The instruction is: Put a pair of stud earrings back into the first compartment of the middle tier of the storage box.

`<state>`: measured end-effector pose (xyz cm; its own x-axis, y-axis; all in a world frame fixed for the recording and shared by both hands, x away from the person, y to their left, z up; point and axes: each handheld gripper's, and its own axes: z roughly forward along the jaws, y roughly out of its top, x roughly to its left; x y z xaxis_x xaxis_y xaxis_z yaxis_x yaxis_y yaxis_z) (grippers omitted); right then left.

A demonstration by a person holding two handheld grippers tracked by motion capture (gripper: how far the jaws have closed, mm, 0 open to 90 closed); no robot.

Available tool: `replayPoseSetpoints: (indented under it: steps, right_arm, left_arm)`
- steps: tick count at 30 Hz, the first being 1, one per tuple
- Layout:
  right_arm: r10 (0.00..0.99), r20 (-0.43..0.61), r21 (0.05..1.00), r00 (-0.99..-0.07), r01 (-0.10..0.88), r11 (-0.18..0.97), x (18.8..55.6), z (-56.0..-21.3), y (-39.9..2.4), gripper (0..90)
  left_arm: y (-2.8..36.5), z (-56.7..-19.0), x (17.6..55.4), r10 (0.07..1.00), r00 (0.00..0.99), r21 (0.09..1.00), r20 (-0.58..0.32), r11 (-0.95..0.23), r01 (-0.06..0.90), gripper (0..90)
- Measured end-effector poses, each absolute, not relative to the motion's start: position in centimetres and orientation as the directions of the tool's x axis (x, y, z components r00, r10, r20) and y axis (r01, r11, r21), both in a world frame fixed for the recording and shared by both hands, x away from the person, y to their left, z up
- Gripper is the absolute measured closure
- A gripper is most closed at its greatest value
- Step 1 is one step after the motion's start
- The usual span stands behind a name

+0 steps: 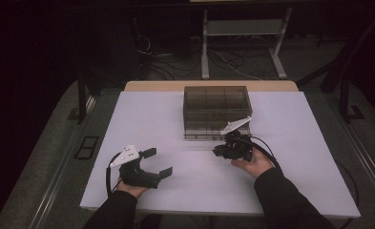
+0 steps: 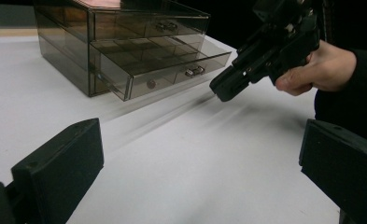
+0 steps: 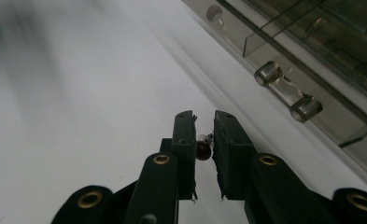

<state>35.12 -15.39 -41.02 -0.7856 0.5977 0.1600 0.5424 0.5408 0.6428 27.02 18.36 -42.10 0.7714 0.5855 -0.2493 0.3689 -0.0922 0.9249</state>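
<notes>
While half-open, smoky clear drawer (image 2: 172, 72)

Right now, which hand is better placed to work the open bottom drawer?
Right. The right gripper, fingers closed, sits just before the open drawer of the organizer. The left gripper waits open, farther away.

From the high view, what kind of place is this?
Probably a lab or recording workspace: a white table bearing one smoky clear drawer organizer, loose cables on the floor behind, and a metal stand in the dark surround.
</notes>
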Motion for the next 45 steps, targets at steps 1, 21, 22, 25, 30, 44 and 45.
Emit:
replayPoseSetpoints:
  steps: [1,21,22,25,30,44,45]
  right_arm:
    - [0.598,0.16,0.643,-0.786,0.542,0.541,35.1,-41.0,-15.4,77.9]
    - [0.566,0.14,0.66,-0.812,0.503,0.559,36.6,-36.9,-14.7,78.0]
    - [0.566,0.14,0.66,-0.812,0.503,0.559,36.6,-36.9,-14.7,78.0]
    - [0.563,0.135,0.663,-0.815,0.496,0.56,36.9,-36.3,-14.6,78.0]
    - [0.56,0.126,0.67,-0.819,0.486,0.561,37.6,-35.1,-14.3,78.0]
    - [0.561,0.135,0.68,-0.817,0.489,0.547,39.8,-33.8,-12.6,78.0]
    - [0.557,0.133,0.68,-0.82,0.484,0.551,40.0,-33.8,-12.5,78.0]
  left_arm:
    - [18.4,-42.1,27.0,0.585,0.771,0.925,-0.249,-0.092,0.369,0.0]
    - [18.4,-42.1,27.0,0.584,0.772,0.925,-0.252,-0.09,0.37,0.0]
    - [18.4,-42.1,27.0,0.584,0.772,0.925,-0.252,-0.09,0.37,0.0]
    - [18.4,-42.1,27.0,0.585,0.771,0.925,-0.251,-0.09,0.369,0.0]
    - [18.4,-42.1,27.0,0.585,0.772,0.925,-0.249,-0.092,0.368,0.0]
    - [18.5,-42.1,27.0,0.586,0.768,0.925,-0.256,-0.081,0.37,0.0]
    - [18.5,-42.1,27.0,0.586,0.768,0.925,-0.256,-0.081,0.37,0.0]
